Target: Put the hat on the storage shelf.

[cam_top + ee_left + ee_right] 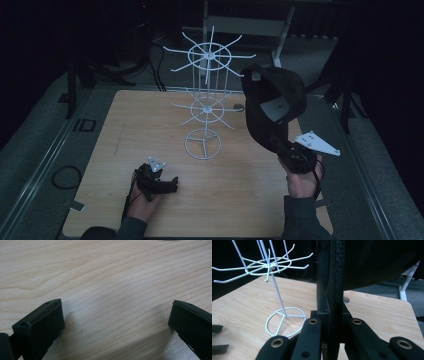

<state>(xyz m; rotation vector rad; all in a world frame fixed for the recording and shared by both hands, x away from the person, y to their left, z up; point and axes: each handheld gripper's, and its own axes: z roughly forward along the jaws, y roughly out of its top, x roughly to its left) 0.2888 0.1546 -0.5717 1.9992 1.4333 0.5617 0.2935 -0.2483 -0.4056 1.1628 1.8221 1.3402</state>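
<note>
Spreading under everything, a pale wooden worktop (pixel 150 120) is seen from above, and the white wire rack (pixel 205 100) standing on it is taken as the landmark. Two tiers of radiating hooks are carried by the rack on thin upright rods, and a ring-shaped foot rests flat on the worktop; in the right gripper view the rack (pixel 277 312) is seen left of the held thing. To the right of the rack, raised above the worktop and level with the tiers, a black cap (pixel 272 102) is held up, its brim pointing down and a pale label showing inside the crown. Below the cap, right of the rack's foot, the right gripper (pixel 290 150) is placed, and its fingers are closed tight on the brim (pixel 334 302), which is seen clamped edge-on between them. In front of the rack's foot and a little to its left, the left gripper (pixel 167 186) is laid low over the worktop. Its fingers (pixel 42 322) are spread wide apart, with nothing but bare wood between them.
</note>
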